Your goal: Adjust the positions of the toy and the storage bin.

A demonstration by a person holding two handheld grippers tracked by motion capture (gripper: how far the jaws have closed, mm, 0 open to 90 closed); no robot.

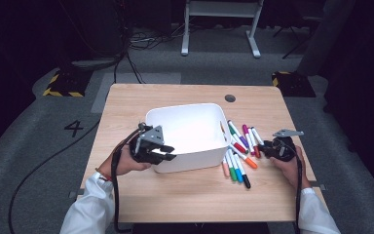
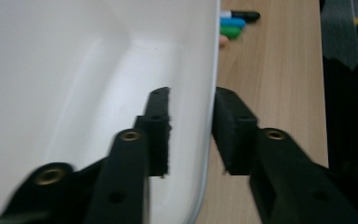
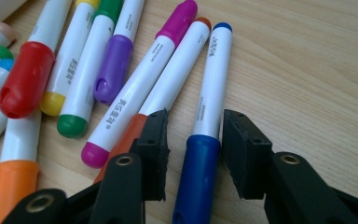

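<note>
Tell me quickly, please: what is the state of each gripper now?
Left gripper: jaws astride the white bin wall, a small gap showing, so open.
Right gripper: open, jaws either side of the blue marker, not gripping it.

A white bin sits on the pale wood desk, with red, purple, magenta, green, orange and blue markers at its right.

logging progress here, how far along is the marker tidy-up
Barely begun. Done: nothing; the white bin looks empty. In hand: the left gripper straddles the bin's rim, and the right gripper is open around the blue marker. Left: every marker still lies on the table.
</note>
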